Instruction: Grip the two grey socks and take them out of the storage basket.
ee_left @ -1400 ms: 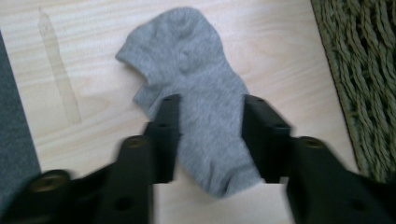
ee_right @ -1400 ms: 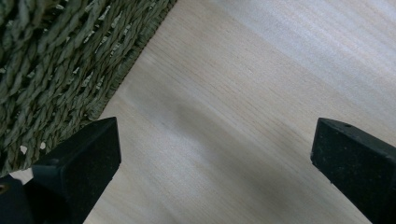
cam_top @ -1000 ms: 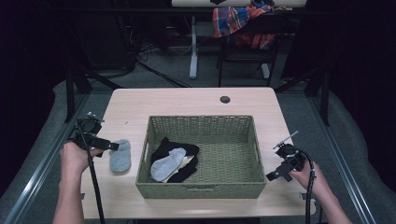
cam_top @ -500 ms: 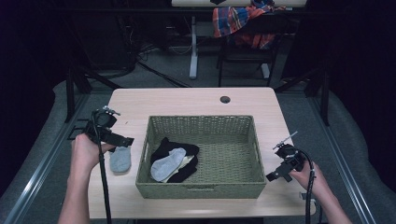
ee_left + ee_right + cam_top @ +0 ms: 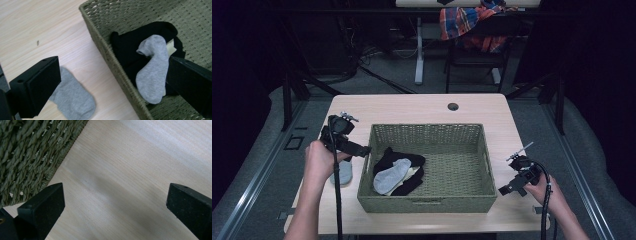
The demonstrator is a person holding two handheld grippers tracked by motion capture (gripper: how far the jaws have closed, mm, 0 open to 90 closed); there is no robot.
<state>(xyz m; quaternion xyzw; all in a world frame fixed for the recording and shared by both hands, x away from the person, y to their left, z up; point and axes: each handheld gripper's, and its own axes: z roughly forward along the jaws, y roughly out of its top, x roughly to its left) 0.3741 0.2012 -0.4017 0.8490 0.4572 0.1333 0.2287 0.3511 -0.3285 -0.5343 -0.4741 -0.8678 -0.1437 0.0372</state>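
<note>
- Woven green basket (image 5: 428,200) sits mid-counter (image 5: 412,107), same spot as in both earlier frames; contents unchanged too.
- Left tongs (image 5: 357,149) have moved: a second ago they were at the left counter edge, lower in frame; now they are higher and further right, jaw tips just short of the basket's left rim.
- Left tongs stand wide, nothing between the jaws. In the left gripper view (image 5: 110,85) one jaw hangs over the loose sock, the other over the basket interior.
- Right tongs (image 5: 511,186) unchanged from earlier frames, lower right of the high view, just beside the basket's right wall.
- Right tongs also wide and empty; right gripper view (image 5: 113,205) has bare wood between the jaws, basket weave at upper left.
- Loose grey sock (image 5: 343,172) lies flat on the counter left of the basket, partly under the left hand (image 5: 319,160). Long axis runs roughly top to bottom of the high view; which end is the toe, can't tell.
- Second grey sock (image 5: 391,176) lies in the basket's left half on a black garment (image 5: 409,161), long axis diagonal, lower left to upper right.
- Pale item under the black garment, too hidden to identify.
</note>
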